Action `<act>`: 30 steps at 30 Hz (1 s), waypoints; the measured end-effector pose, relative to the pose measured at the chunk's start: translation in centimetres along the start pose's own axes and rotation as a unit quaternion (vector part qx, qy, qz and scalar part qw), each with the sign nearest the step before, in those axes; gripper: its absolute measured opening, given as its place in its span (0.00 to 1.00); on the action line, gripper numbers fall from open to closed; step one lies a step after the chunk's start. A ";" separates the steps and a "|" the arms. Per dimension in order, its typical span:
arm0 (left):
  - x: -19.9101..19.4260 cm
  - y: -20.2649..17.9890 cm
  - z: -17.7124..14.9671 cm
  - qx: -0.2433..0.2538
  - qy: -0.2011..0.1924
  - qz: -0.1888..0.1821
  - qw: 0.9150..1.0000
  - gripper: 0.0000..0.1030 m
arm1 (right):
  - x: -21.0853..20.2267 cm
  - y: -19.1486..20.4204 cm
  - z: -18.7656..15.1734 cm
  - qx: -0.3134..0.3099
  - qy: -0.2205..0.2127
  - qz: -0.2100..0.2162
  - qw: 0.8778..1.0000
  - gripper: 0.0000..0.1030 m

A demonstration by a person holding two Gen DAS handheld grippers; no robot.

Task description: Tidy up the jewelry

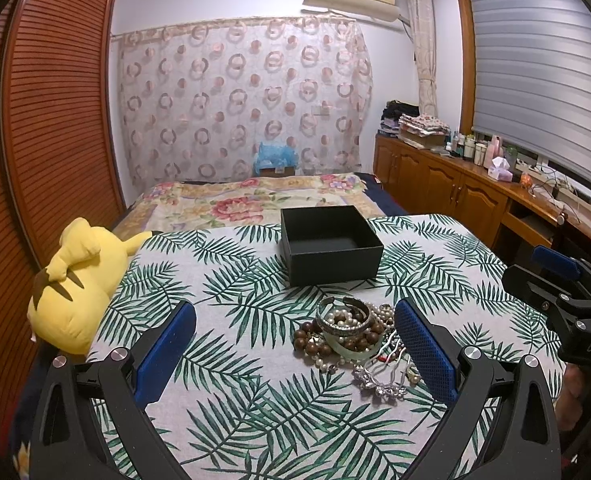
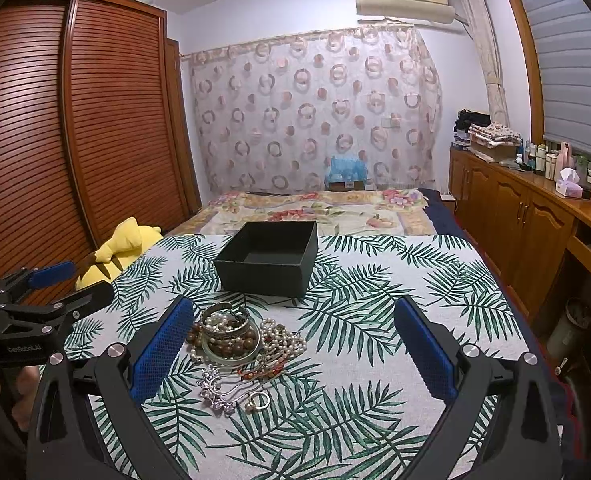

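Lying tangled in 1 jewelry pile, strands may be dragged out together by the wide-spread, empty left gripper or right gripper, missing the black box.

We read two markings only: white letters "DAS" on the black body of the right gripper at the edge of the left wrist view, and "GenRobot.AI" on the black body of the left gripper in the right wrist view.
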State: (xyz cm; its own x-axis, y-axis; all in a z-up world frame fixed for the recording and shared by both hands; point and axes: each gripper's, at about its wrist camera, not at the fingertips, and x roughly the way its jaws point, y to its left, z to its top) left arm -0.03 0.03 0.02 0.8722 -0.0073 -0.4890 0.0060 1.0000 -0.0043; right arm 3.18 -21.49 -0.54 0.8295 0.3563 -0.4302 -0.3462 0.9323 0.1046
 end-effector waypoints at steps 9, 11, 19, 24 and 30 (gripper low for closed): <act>0.0 0.0 0.0 0.000 0.001 0.000 1.000 0.94 | 0.0 0.0 0.0 0.000 0.000 0.000 1.000 0.98; 0.0 0.0 0.0 0.001 0.001 0.001 1.000 0.94 | 0.1 0.0 0.0 0.000 -0.001 0.000 1.000 0.98; 1.0 -0.3 -0.7 -0.001 0.009 -0.001 1.000 0.94 | -0.6 0.4 0.5 -0.001 0.001 0.000 1.000 0.98; 2.7 -0.2 -1.2 0.002 0.029 -0.008 1.000 0.94 | -0.4 -0.2 0.0 -0.003 0.009 0.009 1.000 0.98; 4.7 0.2 -1.8 0.004 0.056 -0.024 0.998 0.94 | 1.1 -1.1 -1.4 -0.009 0.025 0.018 0.999 0.98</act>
State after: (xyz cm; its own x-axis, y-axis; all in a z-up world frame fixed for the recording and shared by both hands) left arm 3.25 0.15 -3.84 0.8105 -0.0548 -0.5832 0.0503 0.9984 -0.0241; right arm 3.86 -22.20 -2.36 0.7930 0.3863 -0.4711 -0.3839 0.9173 0.1059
